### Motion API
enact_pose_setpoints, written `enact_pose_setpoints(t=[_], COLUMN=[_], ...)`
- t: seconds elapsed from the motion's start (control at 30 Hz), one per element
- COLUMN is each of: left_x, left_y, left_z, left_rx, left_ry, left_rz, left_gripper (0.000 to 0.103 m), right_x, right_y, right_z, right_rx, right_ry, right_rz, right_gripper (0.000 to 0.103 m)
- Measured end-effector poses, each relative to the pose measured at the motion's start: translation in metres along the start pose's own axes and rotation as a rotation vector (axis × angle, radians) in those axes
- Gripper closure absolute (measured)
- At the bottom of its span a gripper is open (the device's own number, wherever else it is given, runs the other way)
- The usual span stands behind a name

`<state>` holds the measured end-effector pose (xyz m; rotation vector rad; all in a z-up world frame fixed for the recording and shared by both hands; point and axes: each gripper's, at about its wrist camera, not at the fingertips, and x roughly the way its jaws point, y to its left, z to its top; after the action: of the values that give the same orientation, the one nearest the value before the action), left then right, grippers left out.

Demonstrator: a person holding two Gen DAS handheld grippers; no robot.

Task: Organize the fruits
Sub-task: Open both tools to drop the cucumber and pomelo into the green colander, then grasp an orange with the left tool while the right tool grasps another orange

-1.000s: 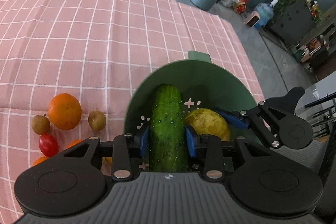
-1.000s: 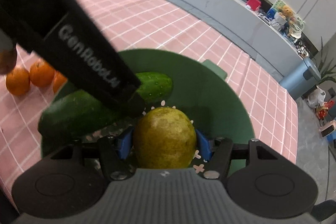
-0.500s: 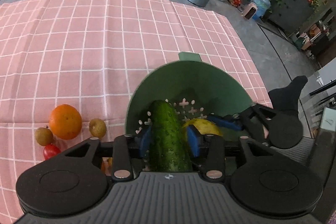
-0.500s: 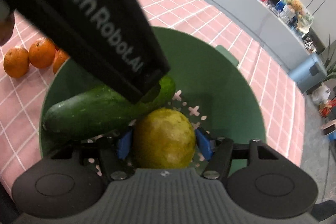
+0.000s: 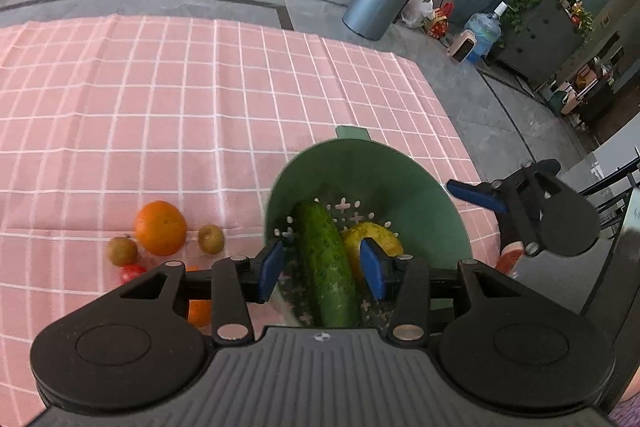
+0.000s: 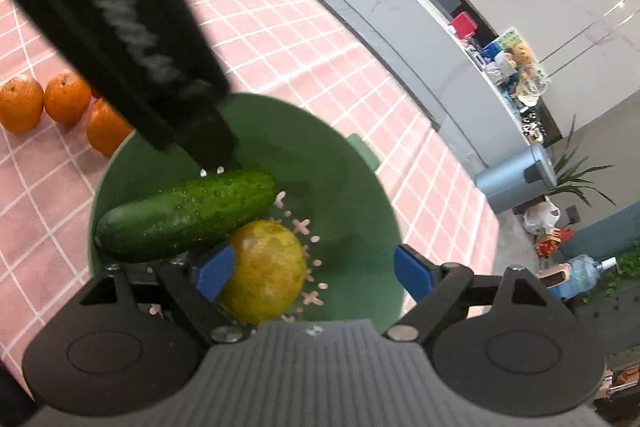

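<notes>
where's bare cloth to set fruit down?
Open tablecloth runs beyond the colander, out to the cloth's far edge. Crowded: the oranges and small fruit left of it; inside lie cucumber and yellow fruit.

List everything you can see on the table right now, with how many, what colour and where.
colander: one, green, on the tablecloth near its edge.
cucumber: one, dark green, lying in the colander.
yellow-green fruit: one, in the colander against the cucumber.
oranges: at least three, orange, on the cloth beside the colander.
small brown fruits: two, tan, flanking an orange.
tomato: one, red, next to the brown fruits.
tablecloth: one, pink with white checks.
left tool: open, over the cucumber.
right tool: open, above the colander.
</notes>
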<state>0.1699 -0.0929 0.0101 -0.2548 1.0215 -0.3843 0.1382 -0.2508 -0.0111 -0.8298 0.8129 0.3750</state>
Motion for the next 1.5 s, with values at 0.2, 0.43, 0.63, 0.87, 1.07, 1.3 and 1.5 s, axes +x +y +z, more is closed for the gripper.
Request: enact_pose_setpoints(t=[0.2,0.43,0.63,0.87,1.07,1.3,1.5], left_x=[-0.03,-0.061,-0.082,-0.087,-0.084,-0.072,-0.056], left_y=[0.01,0.023,0.037,0.063,0.08,0.101,0.11], left_z=[-0.01,-0.025,-0.041,-0.061,-0.077,-0.089,-0.097], left_rx=[0.03,0.075,0.138,0.148,0.141,0.129,0.135], left_ry=[-0.056,-0.119,-0.195,-0.205,-0.193,-0.158,-0.101], left_rz=[0.032,0.026,0.069,0.085,0.077,0.061,0.039], left_gripper=[0.051,0.051,0.051,0.051,0.051,0.051,0.051], right_x=[-0.032,-0.054,-0.061,-0.065,-0.066,-0.046,-0.027], right_y=[-0.005,0.0,0.03,0.066,0.095,0.112,0.115], right_z=[0.005,0.013,0.015,0.014,0.016,0.014,0.007], right_rx=[0.073,0.317,0.496,0.659,0.688,0.669,0.678], right_ry=[-0.044,-0.171,-0.258,-0.317,-0.345,-0.281,-0.232], right_rz=[-0.019,0.038,0.066,0.109,0.147,0.151,0.167], right_gripper=[0.02,0.02,0.02,0.02,0.026,0.044,0.051])
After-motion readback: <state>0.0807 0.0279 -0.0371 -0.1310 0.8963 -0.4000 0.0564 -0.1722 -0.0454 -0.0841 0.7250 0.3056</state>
